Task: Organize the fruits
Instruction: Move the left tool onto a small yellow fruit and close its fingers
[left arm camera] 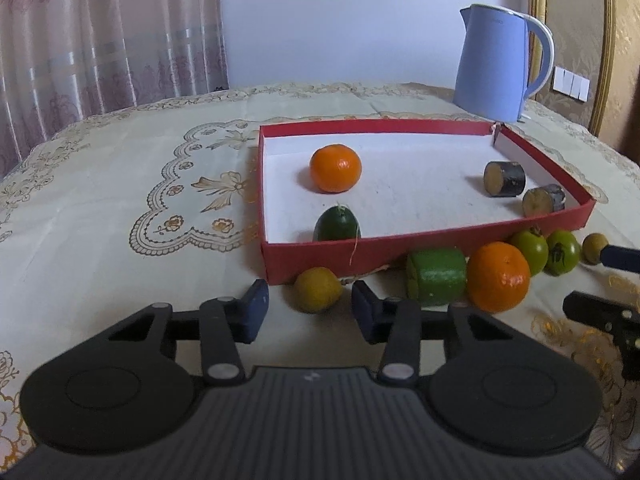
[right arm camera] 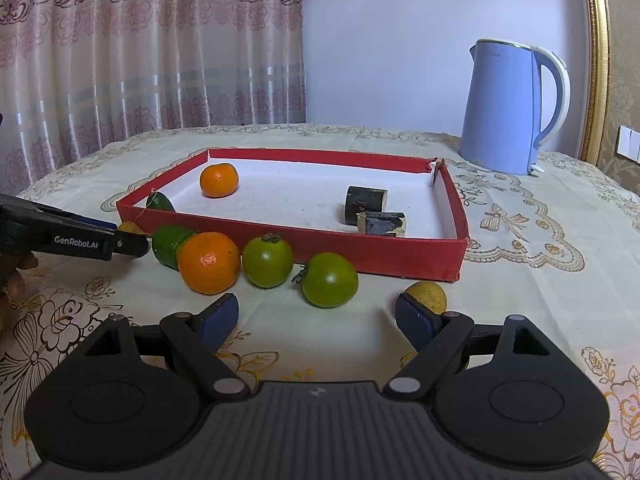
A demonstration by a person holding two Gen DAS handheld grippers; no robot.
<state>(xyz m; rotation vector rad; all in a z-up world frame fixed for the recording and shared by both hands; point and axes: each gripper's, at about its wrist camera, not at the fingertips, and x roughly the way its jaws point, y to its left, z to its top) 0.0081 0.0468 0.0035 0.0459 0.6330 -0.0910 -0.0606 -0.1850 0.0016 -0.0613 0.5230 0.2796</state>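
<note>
Two blue pads of the left gripper (left arm camera: 306,309) flank a small yellow fruit (left arm camera: 318,289) lying against the red tray (left arm camera: 304,258); contact is unclear, so square up before lifting over the wall. Right gripper (right arm camera: 316,318) stands wide, empty. Beyond, the tray's white floor offers space past its orange (left arm camera: 335,168).
</note>
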